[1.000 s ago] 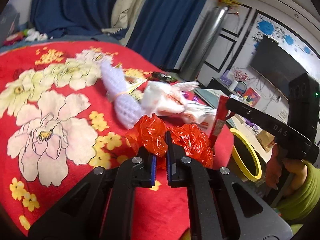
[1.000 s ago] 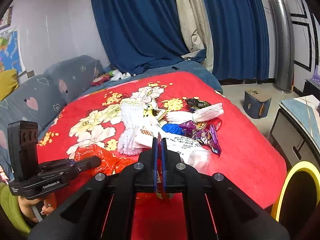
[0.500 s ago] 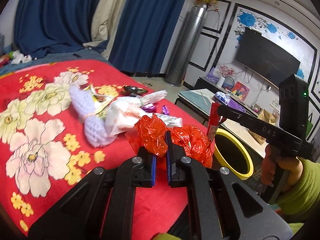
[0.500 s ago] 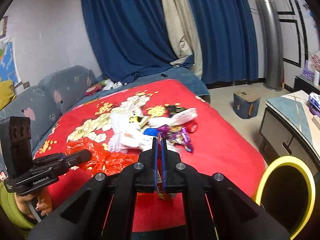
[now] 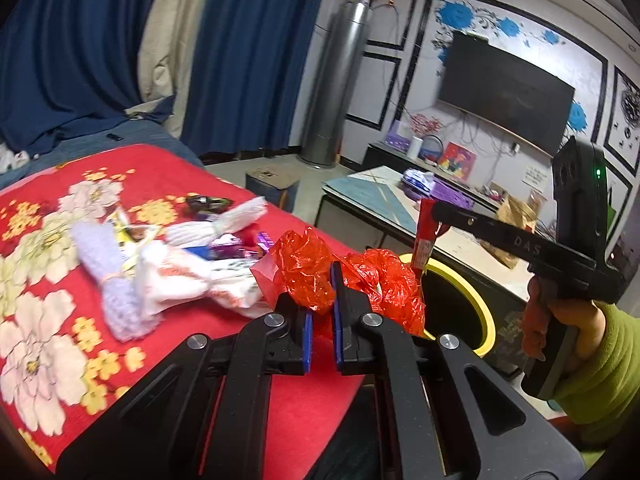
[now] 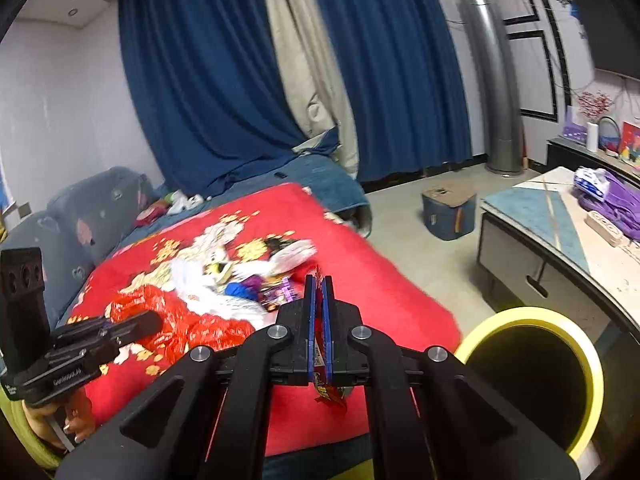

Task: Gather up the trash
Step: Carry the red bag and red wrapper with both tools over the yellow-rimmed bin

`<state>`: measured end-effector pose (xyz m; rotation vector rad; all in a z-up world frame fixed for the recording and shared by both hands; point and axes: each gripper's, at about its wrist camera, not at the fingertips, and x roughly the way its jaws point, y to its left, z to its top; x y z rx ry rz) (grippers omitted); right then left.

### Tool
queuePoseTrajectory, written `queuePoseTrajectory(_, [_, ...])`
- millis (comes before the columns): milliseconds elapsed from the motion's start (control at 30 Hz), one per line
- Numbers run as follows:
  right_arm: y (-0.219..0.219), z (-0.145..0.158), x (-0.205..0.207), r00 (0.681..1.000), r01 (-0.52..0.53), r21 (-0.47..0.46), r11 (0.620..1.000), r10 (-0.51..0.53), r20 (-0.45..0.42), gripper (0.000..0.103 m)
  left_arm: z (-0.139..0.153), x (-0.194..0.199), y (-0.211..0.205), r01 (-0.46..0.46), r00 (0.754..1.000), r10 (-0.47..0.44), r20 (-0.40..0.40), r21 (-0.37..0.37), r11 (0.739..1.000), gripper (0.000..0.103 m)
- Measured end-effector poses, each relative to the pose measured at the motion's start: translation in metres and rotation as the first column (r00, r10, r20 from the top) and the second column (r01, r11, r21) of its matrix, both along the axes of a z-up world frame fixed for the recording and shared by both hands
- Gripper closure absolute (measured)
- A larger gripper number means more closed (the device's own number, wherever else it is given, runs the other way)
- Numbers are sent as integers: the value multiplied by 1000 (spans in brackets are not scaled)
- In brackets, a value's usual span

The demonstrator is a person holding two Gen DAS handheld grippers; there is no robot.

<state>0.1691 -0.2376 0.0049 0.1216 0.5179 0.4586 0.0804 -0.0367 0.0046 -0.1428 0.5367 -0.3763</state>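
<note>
Trash [image 5: 192, 280] lies heaped on the red flowered bed [image 5: 168, 172]: white bags, a lilac knitted piece [image 5: 108, 276] and small purple wrappers [image 6: 276, 294], all near the bed's edge. Your left hand-held gripper [image 5: 320, 308] pinches a crumpled red plastic bag [image 5: 344, 280], which bunches up on both sides of the pressed-together jaws, above the bed's edge. Your right hand-held gripper [image 6: 319, 320] is clamped on a flat red snack wrapper [image 6: 330, 392]; the wrapper's lower end hangs out beneath the blue pads. In the left view that wrapper [image 5: 424, 236] dangles just above the near rim of the yellow-rimmed bin [image 6: 532, 316], which stands on the floor beside the bed. Your right hand [image 5: 560, 320], in a green sleeve, grips the handle. A low desk [image 6: 560, 216] with purple cloth on it stands beyond the bin.
</note>
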Motion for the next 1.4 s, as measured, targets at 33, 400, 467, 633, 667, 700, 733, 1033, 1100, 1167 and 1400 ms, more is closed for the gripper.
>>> queuePoseTrajectory(33, [-4, 1, 0, 1000, 10, 3, 1000, -10, 0, 99, -1, 3, -4, 9, 1000, -9, -1, 5, 1000, 99])
queuePoseTrajectory(400, [-60, -7, 7, 988, 152, 20, 988, -152, -21, 99, -3, 29, -52, 81, 997, -81, -15, 28, 996, 99])
queuePoseTrajectory(467, [-70, -8, 7, 984, 177, 25, 984, -176, -26, 99, -5, 34, -61, 95, 995, -95, -17, 29, 995, 99])
queuePoseTrajectory(633, [-91, -9, 9, 972, 235, 25, 972, -234, -17, 99, -11, 38, -84, 135, 991, -134, -28, 43, 990, 99])
queuePoseTrajectory(667, [-95, -10, 10, 970, 244, 29, 969, -244, -20, 99, -12, 39, -89, 142, 990, -141, -30, 47, 989, 99])
queuePoseTrajectory(700, [-99, -11, 10, 967, 255, 32, 966, -255, -25, 99, -13, 40, -93, 150, 988, -148, -32, 50, 987, 99])
queuePoseTrajectory(733, [-105, -13, 11, 962, 271, 34, 962, -270, -31, 99, -15, 42, -99, 158, 987, -156, -36, 53, 986, 99])
queuePoseTrajectory(1033, [-138, -30, 21, 928, 369, 18, 929, -366, -73, 99, -34, 59, -143, 229, 972, -223, -75, 81, 970, 99])
queuePoseTrajectory(1100, [-141, -33, 22, 924, 377, 16, 926, -374, -80, 99, -40, 61, -151, 240, 969, -233, -84, 88, 967, 99])
queuePoseTrajectory(1167, [-144, -37, 24, 919, 387, 5, 922, -386, -82, 99, -46, 63, -159, 248, 966, -239, -93, 98, 964, 99])
queuePoseTrajectory(1400, [-155, -50, 30, 901, 420, -14, 907, -419, -114, 99, -67, 74, -181, 271, 958, -255, -133, 119, 955, 99])
